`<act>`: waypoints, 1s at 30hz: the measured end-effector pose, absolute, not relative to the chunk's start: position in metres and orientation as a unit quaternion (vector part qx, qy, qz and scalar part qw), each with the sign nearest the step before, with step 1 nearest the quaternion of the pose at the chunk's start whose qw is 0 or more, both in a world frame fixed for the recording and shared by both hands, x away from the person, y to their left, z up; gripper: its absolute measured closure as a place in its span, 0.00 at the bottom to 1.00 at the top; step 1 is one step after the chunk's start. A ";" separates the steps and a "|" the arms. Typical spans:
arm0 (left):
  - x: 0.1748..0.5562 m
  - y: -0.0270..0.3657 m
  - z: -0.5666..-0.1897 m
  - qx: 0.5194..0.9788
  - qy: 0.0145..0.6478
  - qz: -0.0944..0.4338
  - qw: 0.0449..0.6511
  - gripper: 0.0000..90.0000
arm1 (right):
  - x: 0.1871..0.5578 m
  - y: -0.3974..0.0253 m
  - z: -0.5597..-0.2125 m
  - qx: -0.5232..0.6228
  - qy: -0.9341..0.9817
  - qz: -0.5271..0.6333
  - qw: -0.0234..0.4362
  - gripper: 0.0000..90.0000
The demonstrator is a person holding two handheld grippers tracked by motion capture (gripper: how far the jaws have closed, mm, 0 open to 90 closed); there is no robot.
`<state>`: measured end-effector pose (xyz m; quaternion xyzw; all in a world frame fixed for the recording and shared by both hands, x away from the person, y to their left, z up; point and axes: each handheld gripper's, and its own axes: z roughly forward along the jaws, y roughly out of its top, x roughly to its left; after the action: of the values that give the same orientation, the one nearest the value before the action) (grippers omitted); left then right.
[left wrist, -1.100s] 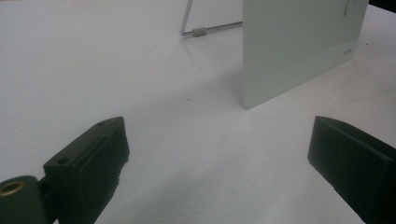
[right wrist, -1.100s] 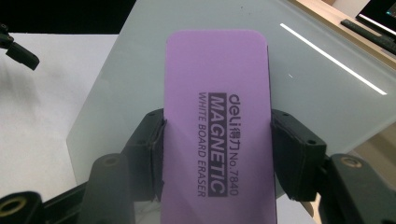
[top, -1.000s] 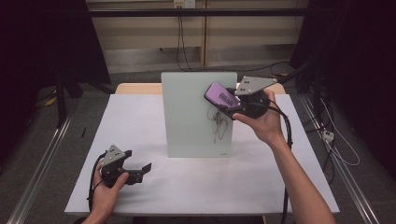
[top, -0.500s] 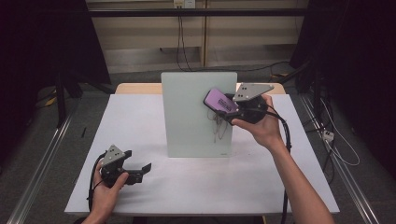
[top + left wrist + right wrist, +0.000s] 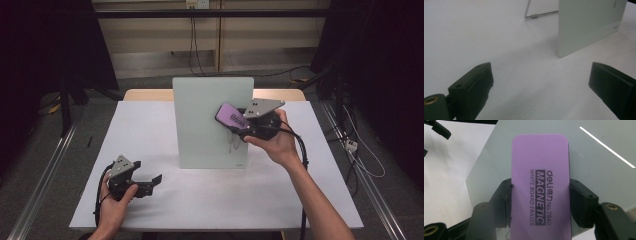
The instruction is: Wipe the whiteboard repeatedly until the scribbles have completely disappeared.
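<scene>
One purple eraser point(image 5: 540, 190) clamped across width between right gripper point(image 5: 248, 125) jaws, long axis forward, flat against upright whiteboard point(image 5: 210, 107); scribble point(image 5: 233, 144) just below. Left gripper point(image 5: 145, 182) unclenched, idle near tabletop point(image 5: 150, 125) front-left corner.

White table point(image 5: 210, 200); upright glass board point(image 5: 205, 125) standing mid-table.

Board point(image 5: 212, 122) upright mid-table point(image 5: 150, 125); eraser point(image 5: 231, 116) against its right face; left tongs point(image 5: 150, 184) near-left.
</scene>
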<state>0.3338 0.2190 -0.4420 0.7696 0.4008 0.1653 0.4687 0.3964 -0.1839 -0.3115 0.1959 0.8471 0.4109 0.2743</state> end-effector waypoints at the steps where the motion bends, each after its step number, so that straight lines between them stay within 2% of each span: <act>1: 0.334 0.219 -0.442 0.770 0.401 0.166 0.468 0.06 | 0.397 -0.185 -0.310 0.198 0.846 0.412 0.275 0.46; 15: 0.334 0.218 -0.442 0.772 0.398 0.163 0.468 0.06 | 0.406 -0.198 -0.279 0.225 0.818 0.430 0.308 0.46; 30: 0.334 0.217 -0.443 0.774 0.397 0.162 0.466 0.06 | 0.399 -0.193 -0.300 0.215 0.831 0.418 0.298 0.46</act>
<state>0.3339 0.2169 -0.4427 0.7736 0.3971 0.1619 0.4665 0.3986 -0.1925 -0.3000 0.2148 0.8305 0.4184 0.2983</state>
